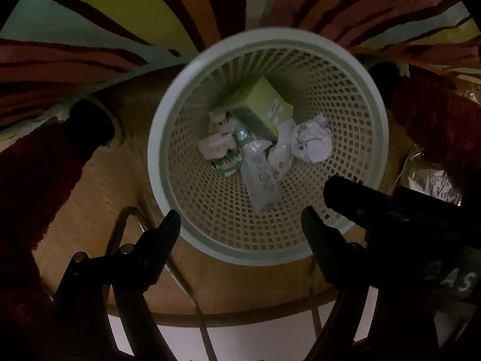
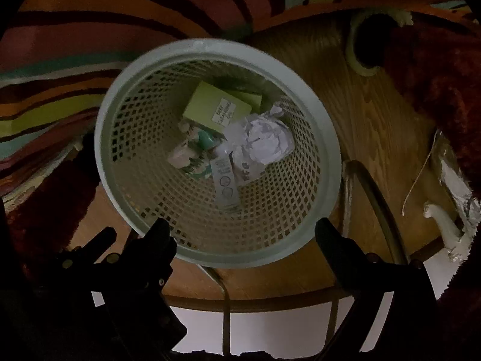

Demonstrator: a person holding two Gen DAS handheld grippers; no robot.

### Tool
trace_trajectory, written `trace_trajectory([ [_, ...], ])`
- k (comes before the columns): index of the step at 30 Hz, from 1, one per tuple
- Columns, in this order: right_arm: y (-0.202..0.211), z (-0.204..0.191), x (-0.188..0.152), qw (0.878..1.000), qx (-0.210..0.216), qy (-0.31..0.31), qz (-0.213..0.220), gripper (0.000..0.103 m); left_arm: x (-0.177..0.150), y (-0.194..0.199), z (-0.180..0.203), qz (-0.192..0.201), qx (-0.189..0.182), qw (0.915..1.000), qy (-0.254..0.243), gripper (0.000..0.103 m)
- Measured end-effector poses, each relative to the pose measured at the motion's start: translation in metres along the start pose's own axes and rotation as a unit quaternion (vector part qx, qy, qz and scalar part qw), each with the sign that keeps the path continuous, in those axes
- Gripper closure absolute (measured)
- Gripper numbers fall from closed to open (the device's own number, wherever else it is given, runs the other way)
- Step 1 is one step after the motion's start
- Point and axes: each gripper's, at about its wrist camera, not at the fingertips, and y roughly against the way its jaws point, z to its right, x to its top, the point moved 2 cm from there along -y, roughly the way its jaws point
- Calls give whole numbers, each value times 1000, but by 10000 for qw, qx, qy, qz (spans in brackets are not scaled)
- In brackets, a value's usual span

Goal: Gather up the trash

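Note:
A lattice waste basket with a pale green rim (image 1: 156,150) (image 2: 103,150) stands on a wooden surface right below both grippers. In it lie a green box (image 1: 261,96) (image 2: 210,105), a crumpled white paper ball (image 1: 312,141) (image 2: 264,141), a white tube (image 1: 261,180) (image 2: 225,183) and some small packets (image 1: 216,147) (image 2: 183,156). My left gripper (image 1: 240,219) is open over the basket's near rim, with nothing between its fingers. My right gripper (image 2: 242,227) is open wide beside it, also holding nothing. Its dark body (image 1: 360,198) shows at the right of the left wrist view.
The basket rests on a round wooden top (image 1: 90,195) (image 2: 375,120) above a striped, many-coloured rug (image 1: 120,6). Crinkled foil (image 1: 433,183) (image 2: 460,192) and a small white object (image 2: 442,222) lie to the right. Dark red fuzzy shapes flank the basket on both sides.

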Motion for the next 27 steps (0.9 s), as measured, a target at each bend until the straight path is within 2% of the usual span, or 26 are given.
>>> trace_trajectory([
  [9,28,1,-9,9969,266,210,709,10,-2,36,-7,808,-2,9967,102,23],
  [16,65,-6,-16,9860,708,508,1420,8,-5,74,-10,1562,48,9877,59,23],
  [27,109,-15,-30,9694,862,810,2153,8,-21,120,-8,2350,185,9717,-109,23],
])
